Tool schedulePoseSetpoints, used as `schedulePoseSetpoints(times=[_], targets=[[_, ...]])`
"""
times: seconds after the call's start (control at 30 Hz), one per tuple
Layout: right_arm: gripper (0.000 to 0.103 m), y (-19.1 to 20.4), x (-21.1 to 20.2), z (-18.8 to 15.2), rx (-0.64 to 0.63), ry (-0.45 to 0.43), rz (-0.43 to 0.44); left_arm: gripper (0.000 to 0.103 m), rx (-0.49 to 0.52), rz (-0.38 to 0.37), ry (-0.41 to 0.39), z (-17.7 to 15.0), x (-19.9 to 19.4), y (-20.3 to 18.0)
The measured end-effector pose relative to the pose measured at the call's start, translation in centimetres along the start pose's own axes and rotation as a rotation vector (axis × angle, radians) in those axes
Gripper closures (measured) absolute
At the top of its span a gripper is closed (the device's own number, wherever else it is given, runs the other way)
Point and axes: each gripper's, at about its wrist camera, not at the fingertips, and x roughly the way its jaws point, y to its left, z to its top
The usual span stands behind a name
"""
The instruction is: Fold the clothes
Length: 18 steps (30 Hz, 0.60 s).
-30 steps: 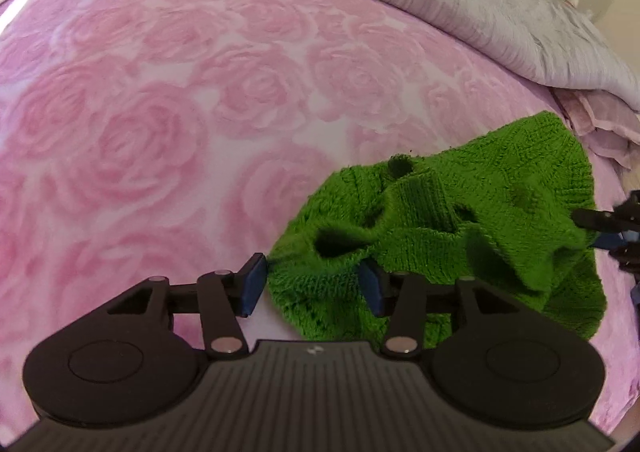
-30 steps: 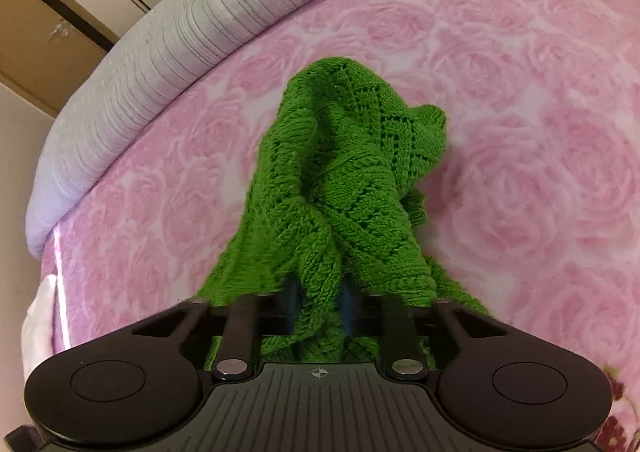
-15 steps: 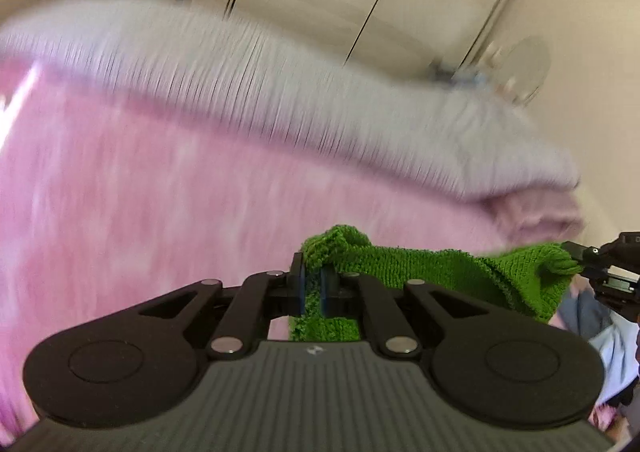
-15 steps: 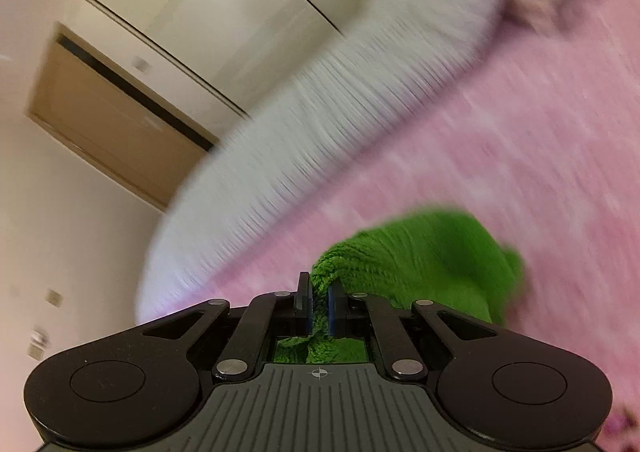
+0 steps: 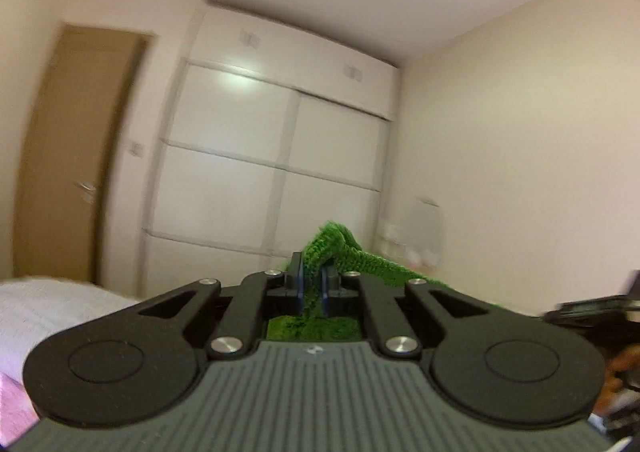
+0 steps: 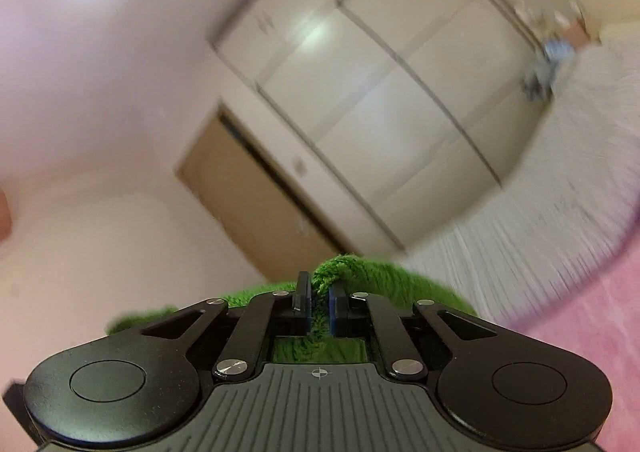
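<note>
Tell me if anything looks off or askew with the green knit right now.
Nothing looks damaged. The green knit garment is bunched, not spread flat: a small wad of it is pinched in the left claw, and another wad in the right claw. The rest hangs below the cameras, out of sight, so its lie cannot be judged.

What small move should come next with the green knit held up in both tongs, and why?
Probably draw the two tongs apart to stretch the green knit flat. The left tongs and the right tongs each pinch a bunched edge, and both views face the wardrobe, so the garment seems lifted off the bed.
</note>
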Motion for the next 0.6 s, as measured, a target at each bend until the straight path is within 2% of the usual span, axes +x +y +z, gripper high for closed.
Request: schedulePoseSetpoints(times=[0.03,0.07,0.1,0.17,0.2,0.27,0.33,0.37,0.47,0.6], targets=[[0.094,-0.6,-0.6,-1.0,-0.005,0.075,-0.039,0.089,0.000,-0.026,0.058,-1.2,-0.8,-0.2],[0.093,-1.7,-1.2,-2.9,-0.009,0.176,-0.130,0.083,0.003,-0.030,0.145,-3.3,-1.5,-0.5],[0.086,-2.9,-1.7,-4.8,-0.013,0.279,-0.226,0.081,0.000,-0.020,0.253,-5.8,-2.1,-0.6],[0.083,-5.9,-3.2,-9.0,-0.002,0.435,-0.447,0.083,-0.063,0.052,0.458,-11.1,-3.1,-0.4],[0.082,-7.0,-3.8,-10.4,0.011,0.478,-0.500,0.083,-0.110,0.096,0.561,-13.9,-3.7,-0.3],[0.082,-9.2,-5.0,-13.0,0.040,0.559,-0.597,0.083,-0.212,0.183,0.711,-18.6,-4.9,0.2],[0.081,-11.4,-6.1,-15.6,0.070,0.638,-0.693,0.084,-0.278,0.243,0.801,-22.1,-5.8,0.5],[0.081,-12.4,-6.7,-16.8,0.084,0.678,-0.742,0.083,-0.292,0.259,0.816,-23.3,-6.1,0.7],[0.080,-12.9,-5.5,-18.9,-0.033,0.710,-0.757,0.083,-0.327,0.302,0.844,-26.4,-6.7,0.9],[0.078,-13.4,-5.3,-24.6,-0.270,0.788,-0.722,0.082,-0.381,0.361,0.855,-29.8,-6.8,1.4]])
